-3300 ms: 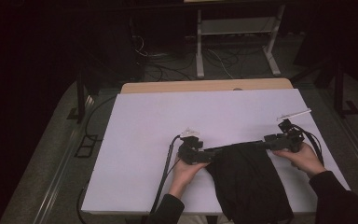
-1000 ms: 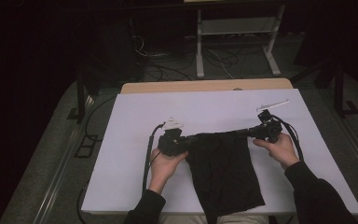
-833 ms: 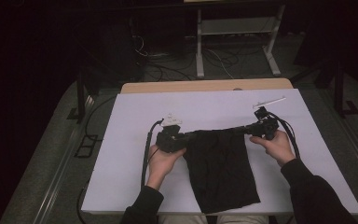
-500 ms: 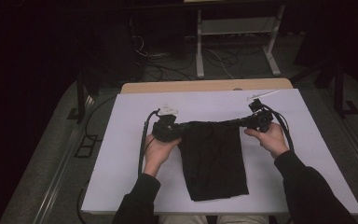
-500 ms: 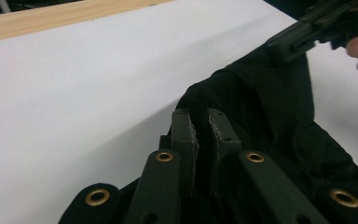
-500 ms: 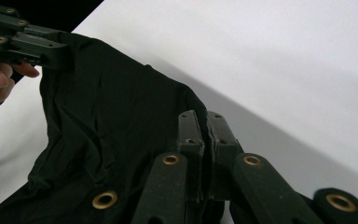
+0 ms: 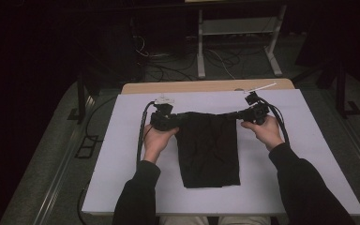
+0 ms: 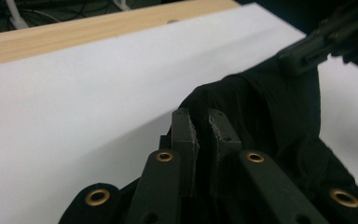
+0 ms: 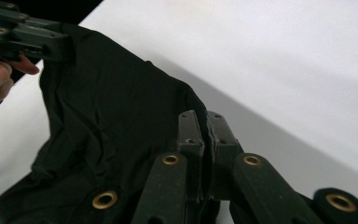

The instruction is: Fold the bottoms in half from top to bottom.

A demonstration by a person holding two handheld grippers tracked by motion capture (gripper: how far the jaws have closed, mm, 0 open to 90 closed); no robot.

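Note:
A black cloth (image 7: 209, 149) lies spread on the white table (image 7: 122, 140), its far edge stretched between my two grippers. My left gripper (image 7: 182, 118) is shut on the cloth's far left corner; in the left gripper view (image 8: 201, 126) the pads pinch a fold of black cloth (image 8: 270, 112). My right gripper (image 7: 236, 115) is shut on the far right corner; in the right gripper view (image 9: 204, 128) its jaws clamp the black cloth (image 9: 107, 135). The held edge is lifted slightly off the table, and the near end rests flat.
A wooden strip (image 7: 206, 86) borders the table's far edge. Behind it stand a metal frame (image 7: 234, 28) and loose cables (image 7: 168, 61) on the floor. The person's dark sleeves (image 7: 300, 183) come in from the bottom.
Both grippers have moved away from the person toward the far edge, dragging the black cloth up the table. Its near end, earlier hanging over the front edge, now lies on the table.

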